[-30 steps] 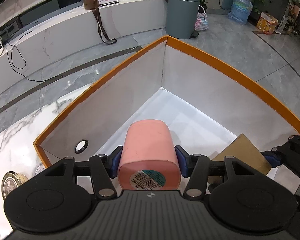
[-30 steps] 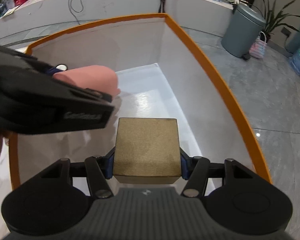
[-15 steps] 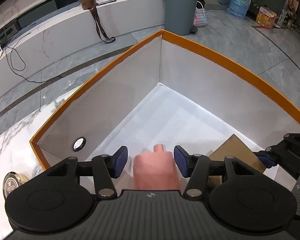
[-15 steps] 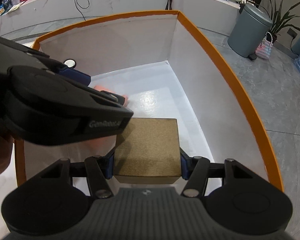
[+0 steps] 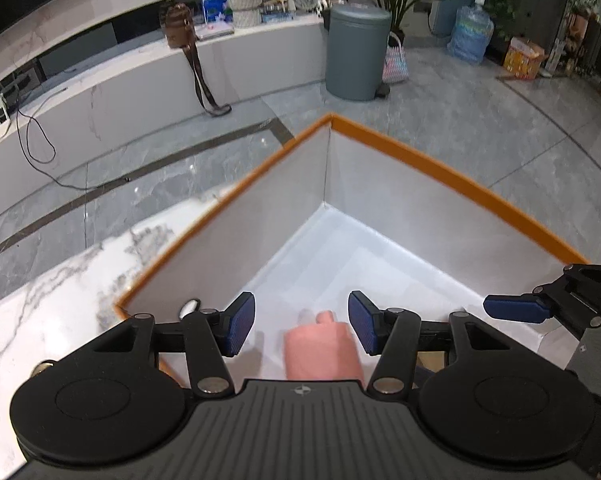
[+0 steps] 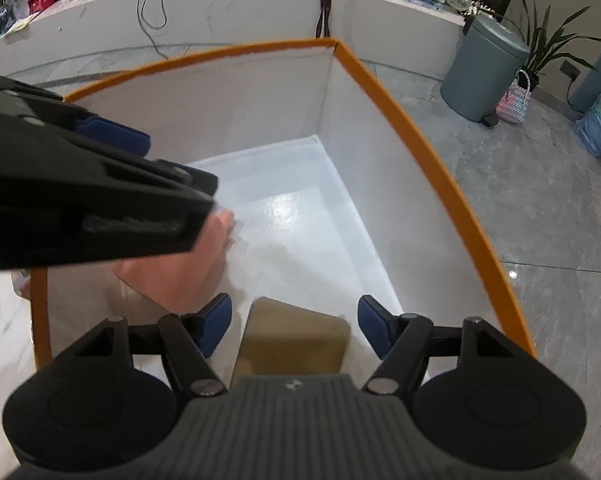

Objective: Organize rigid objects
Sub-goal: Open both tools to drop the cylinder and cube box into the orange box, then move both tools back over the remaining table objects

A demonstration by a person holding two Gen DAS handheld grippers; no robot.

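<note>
Pink cup [image 5: 321,354] lies on its side on the white floor of the orange-rimmed box [image 5: 452,168], just below the left claw [image 5: 301,326], whose blue pads stand apart with nothing pressed between them: released. Beside it on the same floor sits the tan block [image 6: 294,338], between the pads [image 6: 374,330] of the right claw [image 6: 295,326], which are opening and clear of its sides. The box rests on a white marble tabletop [image 5: 48,304] with grey veins; grey tiled floor [image 5: 480,104] stretches beyond, with a grey bin [image 5: 356,50] and a curved white counter [image 5: 100,92] far off carrying a brown bag and baskets. Much of the cup hides under the left claw's body in both views, and its outline is blurred in the right view. The block's near end is cut off by the right claw's housing. Both claws tilt steeply down into the box, the left one to the left of the right, their tips close together
</note>
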